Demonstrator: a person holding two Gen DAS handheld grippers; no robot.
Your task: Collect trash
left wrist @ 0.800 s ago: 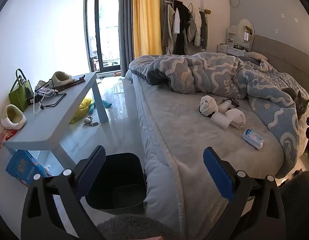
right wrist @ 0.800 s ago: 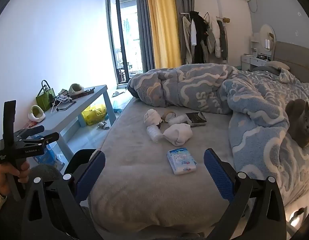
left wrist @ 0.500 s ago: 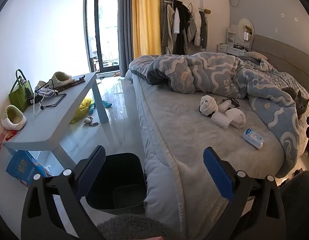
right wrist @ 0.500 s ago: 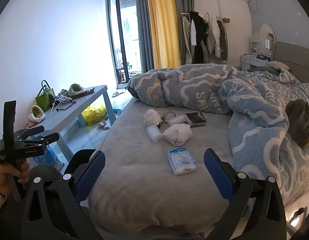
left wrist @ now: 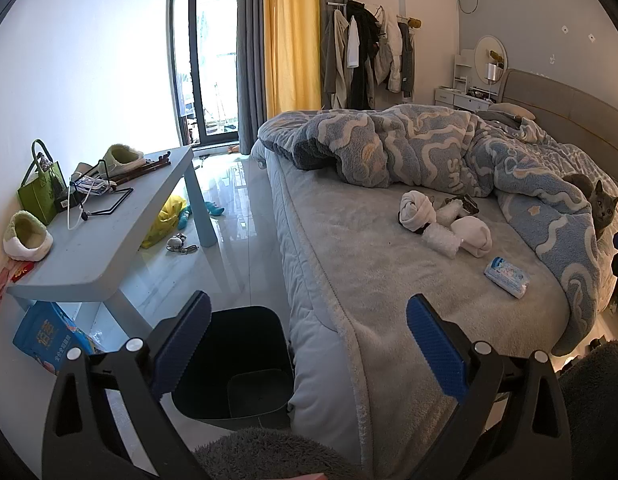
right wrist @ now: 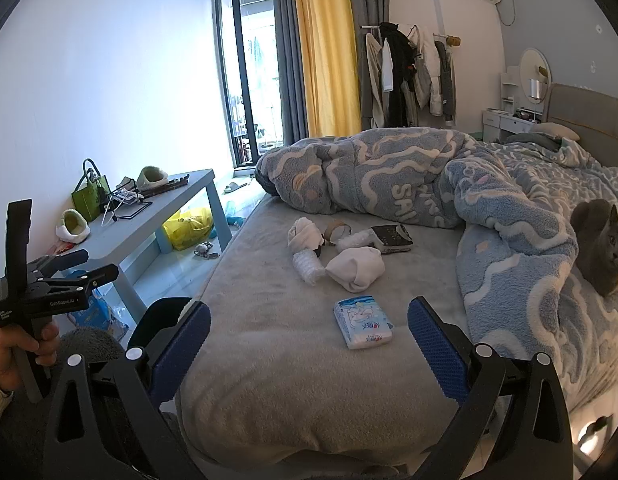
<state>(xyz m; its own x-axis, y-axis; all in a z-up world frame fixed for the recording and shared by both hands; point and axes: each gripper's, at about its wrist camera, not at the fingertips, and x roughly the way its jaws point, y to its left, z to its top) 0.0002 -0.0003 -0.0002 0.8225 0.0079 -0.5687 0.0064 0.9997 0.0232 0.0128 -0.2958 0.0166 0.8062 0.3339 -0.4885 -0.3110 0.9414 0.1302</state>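
A pile of trash lies on the grey bed (right wrist: 269, 352): rolled white cloths (right wrist: 356, 269), a bubble-wrap roll (right wrist: 308, 267), a tape roll (right wrist: 337, 230), a dark packet (right wrist: 391, 238) and a blue-white tissue pack (right wrist: 363, 323). The pile also shows in the left wrist view (left wrist: 445, 224). A black bin (left wrist: 237, 364) stands on the floor at the bed's foot. My left gripper (left wrist: 309, 344) is open and empty above the bin and bed corner. My right gripper (right wrist: 309, 346) is open and empty, just short of the tissue pack.
A grey cat (right wrist: 601, 248) sits on the blue patterned duvet (right wrist: 429, 184) at the right. A low blue table (left wrist: 109, 232) with slippers, a green bag and cables stands left. A yellow bag (left wrist: 165, 220) and toys lie on the floor under it.
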